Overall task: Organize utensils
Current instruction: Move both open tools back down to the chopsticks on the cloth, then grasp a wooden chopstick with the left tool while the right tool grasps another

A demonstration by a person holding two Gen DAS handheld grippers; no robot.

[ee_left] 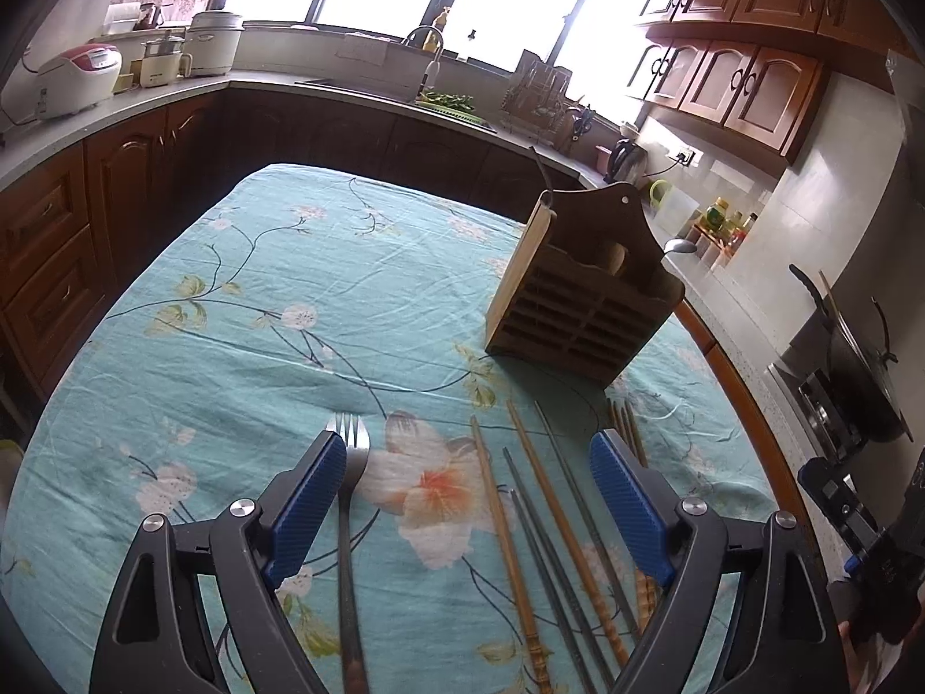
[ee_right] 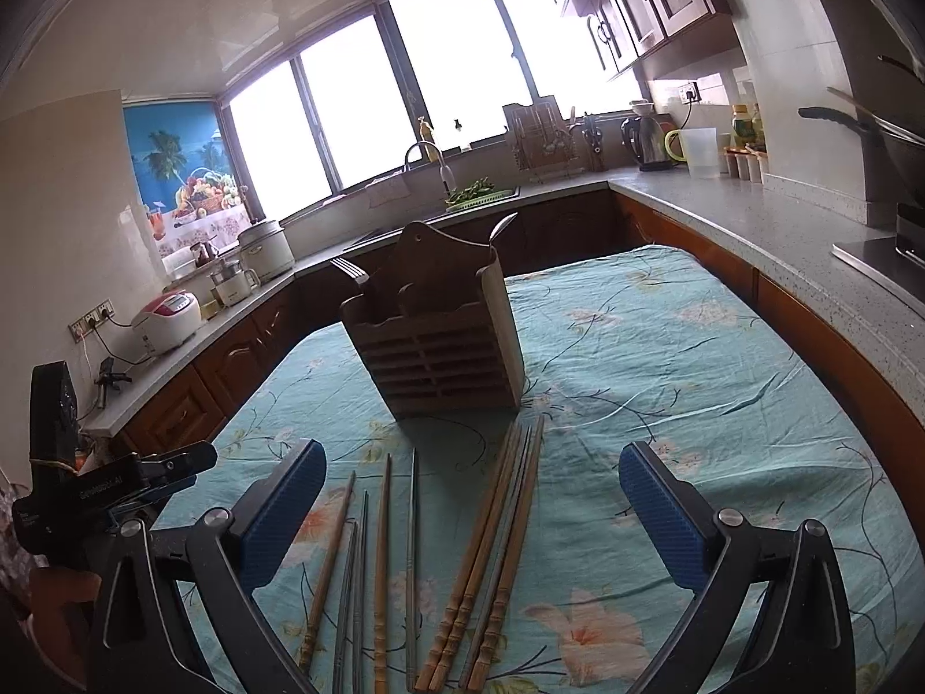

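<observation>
Both tools, left tool (ee_left: 467,465) and right tool (ee_right: 473,477), wide open, empty.

On the table (ee_right: 722,347), the utensil holder (ee_right: 439,347) stands far of the loose chopsticks (ee_right: 491,549), which lie near, side by side, pointing toward it. A fork (ee_right: 348,270) and a spoon (ee_right: 502,226) stand in the holder. In the left wrist view, a second fork (ee_left: 351,497) lies left of the chopsticks (ee_left: 549,520). The counter (ee_right: 751,220) runs behind and right of the table.
</observation>
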